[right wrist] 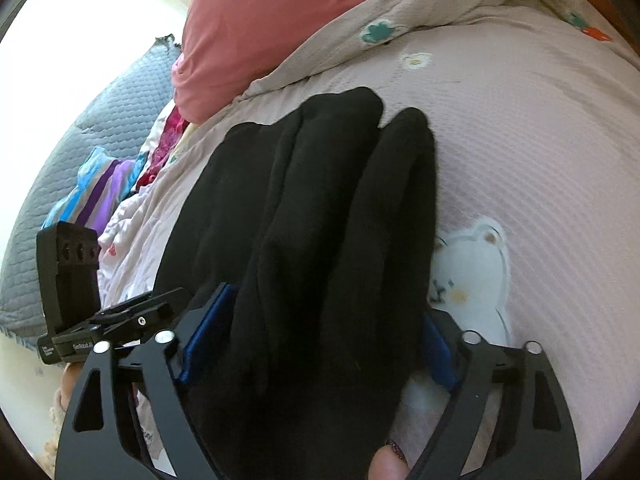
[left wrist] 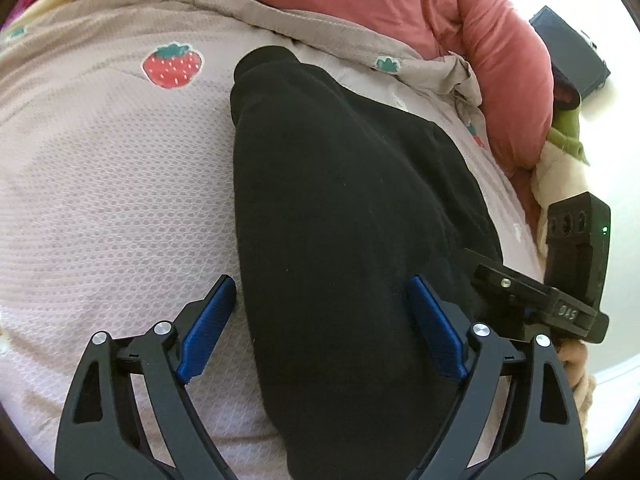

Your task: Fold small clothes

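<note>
A black garment lies lengthwise on the pale pink bed cover; in the right wrist view the black garment shows two long folds side by side. My left gripper stands open over its near end, with the left blue pad on the cover beside the cloth and the right pad over the cloth. My right gripper is open too. The cloth fills the space between its jaws and partly hides the right pad. A fingertip shows at the bottom edge.
A pink pillow or quilt lies along the far side. Striped and coloured clothes are piled at the left on a grey quilted blanket. The cover has strawberry and bear prints. The other gripper's black housing is close by.
</note>
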Demonstrator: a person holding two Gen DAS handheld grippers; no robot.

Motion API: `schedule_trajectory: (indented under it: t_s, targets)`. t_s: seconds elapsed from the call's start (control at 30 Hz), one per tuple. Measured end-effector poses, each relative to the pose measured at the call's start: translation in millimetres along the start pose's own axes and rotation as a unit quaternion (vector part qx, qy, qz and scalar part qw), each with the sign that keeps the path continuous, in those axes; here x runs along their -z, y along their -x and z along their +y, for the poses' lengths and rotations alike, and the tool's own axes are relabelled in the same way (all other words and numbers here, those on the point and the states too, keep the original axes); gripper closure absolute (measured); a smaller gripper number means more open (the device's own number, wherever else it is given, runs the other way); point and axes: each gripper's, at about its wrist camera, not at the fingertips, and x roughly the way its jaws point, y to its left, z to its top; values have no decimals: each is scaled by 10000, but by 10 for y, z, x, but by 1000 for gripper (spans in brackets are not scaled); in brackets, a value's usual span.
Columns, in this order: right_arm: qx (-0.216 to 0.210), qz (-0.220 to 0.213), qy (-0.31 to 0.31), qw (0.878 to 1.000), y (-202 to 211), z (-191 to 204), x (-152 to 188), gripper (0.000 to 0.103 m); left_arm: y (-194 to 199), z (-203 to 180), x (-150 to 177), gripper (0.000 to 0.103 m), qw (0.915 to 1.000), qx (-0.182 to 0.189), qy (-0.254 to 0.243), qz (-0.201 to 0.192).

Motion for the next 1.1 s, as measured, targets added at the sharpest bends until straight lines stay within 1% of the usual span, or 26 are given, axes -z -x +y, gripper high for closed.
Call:
schedule_trajectory:
  t_s: [0.03,0.13,0.17,0.2,0.27,0.3,0.33,0.37,0.43,0.6,0.73,0.8,0.9,1.03,1.1]
  targets:
    - [-35,22,-1,10000,-30,2,-13,39,-22,12,-5,22,10000,37,47,4]
    - [11,50,155,9999,-82,32,-28,43,-90,39,-8,23,9997,131,202,-12]
    - [-13,33,156,9999,-76,36,-30,47,-105,37,-6,29,9996,153,245,-30]
    - [-13,-7,215,9998,-62,55,-24,49,-116,16,-3,36,9992,264,283,-32]
    - [30,-112,366,9993,-4,91,4,58,-96,-41,-17,40,9993,200,306,-60]
    - [43,-169,394,9991,32,126,9,59,-70,-68,-25,42,9994,183,290,-77]
    - [40,-206,409,9989,59,146,8,61,-40,-76,-35,46,9993,206,303,-90]
    - [44,-246,439,9987,90,175,3,62,-4,-72,-44,50,9991,253,337,-95]
    - [74,-323,514,9981,167,264,0,63,98,-68,-71,54,9982,403,414,-156]
    - [207,-478,755,9958,319,541,-47,63,390,-147,-107,55,9973,493,363,-394]
    - [288,-579,858,9942,412,647,-105,63,579,-238,-175,56,9967,514,280,-566]
    - [180,-690,855,9938,461,676,-135,64,649,-312,-232,57,9965,503,198,-644]
    - [191,-802,975,9918,540,802,-192,64,735,-359,-316,57,9956,504,201,-766]
    - [87,-789,1078,9910,601,947,-189,64,928,-337,-311,56,9946,535,247,-850]
    - [68,-749,1130,9907,588,1035,-148,64,999,-322,-277,56,9948,495,232,-862]
